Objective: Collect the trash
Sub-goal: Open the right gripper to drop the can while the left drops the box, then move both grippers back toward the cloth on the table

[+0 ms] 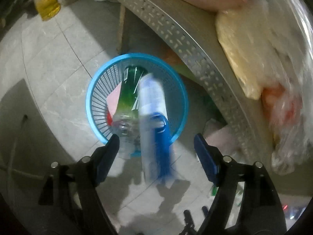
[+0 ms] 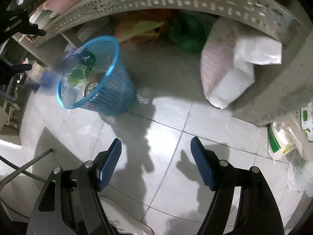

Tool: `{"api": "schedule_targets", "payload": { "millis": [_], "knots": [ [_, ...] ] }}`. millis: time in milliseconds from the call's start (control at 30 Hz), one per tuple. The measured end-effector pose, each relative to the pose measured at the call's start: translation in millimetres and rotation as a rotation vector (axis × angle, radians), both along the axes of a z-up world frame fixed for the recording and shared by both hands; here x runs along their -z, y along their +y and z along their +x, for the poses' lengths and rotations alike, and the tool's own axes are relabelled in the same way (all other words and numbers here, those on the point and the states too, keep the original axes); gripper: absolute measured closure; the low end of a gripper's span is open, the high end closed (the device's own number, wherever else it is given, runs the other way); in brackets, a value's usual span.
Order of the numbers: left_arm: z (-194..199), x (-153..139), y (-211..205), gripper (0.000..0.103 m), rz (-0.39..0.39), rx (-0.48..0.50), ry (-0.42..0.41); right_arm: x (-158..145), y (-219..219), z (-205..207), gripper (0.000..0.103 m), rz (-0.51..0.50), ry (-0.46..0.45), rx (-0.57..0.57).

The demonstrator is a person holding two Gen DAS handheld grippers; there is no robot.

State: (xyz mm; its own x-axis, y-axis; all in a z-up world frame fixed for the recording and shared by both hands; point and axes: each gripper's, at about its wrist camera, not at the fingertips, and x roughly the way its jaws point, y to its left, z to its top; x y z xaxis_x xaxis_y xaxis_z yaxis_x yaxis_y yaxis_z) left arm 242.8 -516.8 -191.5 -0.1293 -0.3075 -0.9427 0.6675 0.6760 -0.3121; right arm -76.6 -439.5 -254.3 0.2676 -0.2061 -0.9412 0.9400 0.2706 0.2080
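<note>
A round blue mesh basket [image 1: 92,90] stands on the tiled floor, straight below my left gripper [image 1: 156,139]. A green bottle [image 1: 131,86] and clear plastic lie in it. A clear bottle with a blue label [image 1: 152,98], blurred, hangs loose between the wide-apart pads and over the basket's rim, touching neither pad. In the right wrist view the same basket [image 2: 117,90] sits at the upper left, with the left gripper's fingers [image 2: 23,67] above its left side. My right gripper [image 2: 156,143] stands open and empty over bare tiles, to the right of the basket.
A perforated metal shelf rail [image 1: 176,39] runs behind the basket, with bags [image 1: 254,58] on it. Under it lie a green bag [image 2: 185,33] and a white sack [image 2: 230,74]. Packets [image 2: 283,137] lie at the right, a bottle of yellow liquid [image 1: 47,4] farther off.
</note>
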Motion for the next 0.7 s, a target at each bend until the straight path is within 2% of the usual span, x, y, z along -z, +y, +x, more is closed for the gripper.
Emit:
{"api": "schedule_targets", "payload": {
  "millis": [67, 367, 467, 567, 700],
  "knots": [
    [4.3, -7.1, 9.9, 0.029, -0.018, -0.023, 0.027, -1.4, 1.9, -5.1, 0.032, -0.009, 0.003, -0.001],
    [22.1, -78.2, 71.6, 0.029, -0.112, -0.048, -0.065, -7.0, 17.9, -0.9, 0.032, -0.009, -0.035, -0.044],
    [19.9, -104.1, 98.5, 0.028, -0.158, -0.052, -0.1, -19.6, 24.9, 1.1, 0.032, -0.041, -0.046, -0.075],
    [13.4, -132.3, 134.4, 0.024, -0.213, -0.042, -0.141, -35.4, 35.7, 3.6, 0.032, -0.079, -0.046, -0.127],
    [-3.5, -166.9, 197.7, 0.02, -0.317, -0.035, -0.19, -70.6, 53.6, 10.9, 0.031, -0.166, -0.059, -0.215]
  ]
}}
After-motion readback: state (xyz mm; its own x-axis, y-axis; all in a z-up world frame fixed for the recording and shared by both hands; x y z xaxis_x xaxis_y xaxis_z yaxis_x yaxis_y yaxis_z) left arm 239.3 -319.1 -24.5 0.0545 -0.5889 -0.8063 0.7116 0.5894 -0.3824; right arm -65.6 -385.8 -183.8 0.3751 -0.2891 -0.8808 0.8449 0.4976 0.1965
